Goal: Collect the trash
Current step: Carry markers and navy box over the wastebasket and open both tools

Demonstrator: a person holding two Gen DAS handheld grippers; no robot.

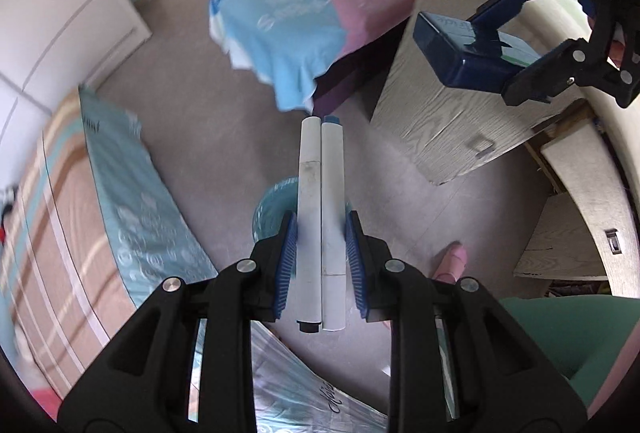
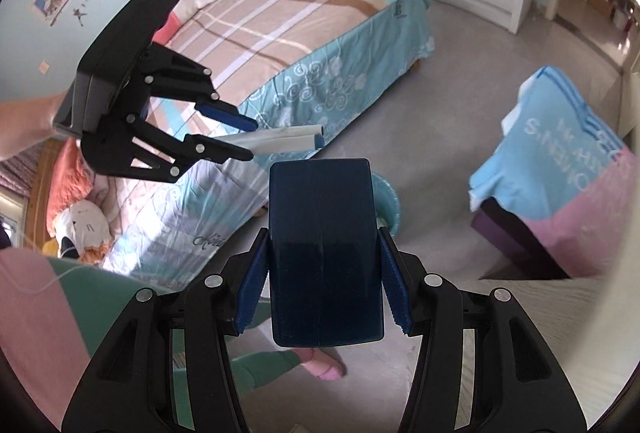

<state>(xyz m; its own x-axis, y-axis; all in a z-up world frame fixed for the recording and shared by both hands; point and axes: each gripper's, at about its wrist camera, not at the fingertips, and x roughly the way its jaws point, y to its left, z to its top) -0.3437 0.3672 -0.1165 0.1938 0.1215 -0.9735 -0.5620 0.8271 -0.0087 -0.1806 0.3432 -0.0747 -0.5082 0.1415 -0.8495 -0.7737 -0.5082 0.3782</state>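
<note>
At frame centre we clamp two light, stiff, slippery pens [image 1: 321,221] mid-barrel in the left claw [image 1: 321,257], while our right claw [image 2: 325,279] squeezes a rigid blue box [image 2: 324,253] by its sides.

Bright daylight; fisheye edges warped, vignetted; background motion-blurred; floor glare.

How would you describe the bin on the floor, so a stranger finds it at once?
Start at the striped bed. On the grey floor beside its teal skirt stands a small round bin, mostly hidden behind the dark blue box. It alone is pale teal and round.
</note>
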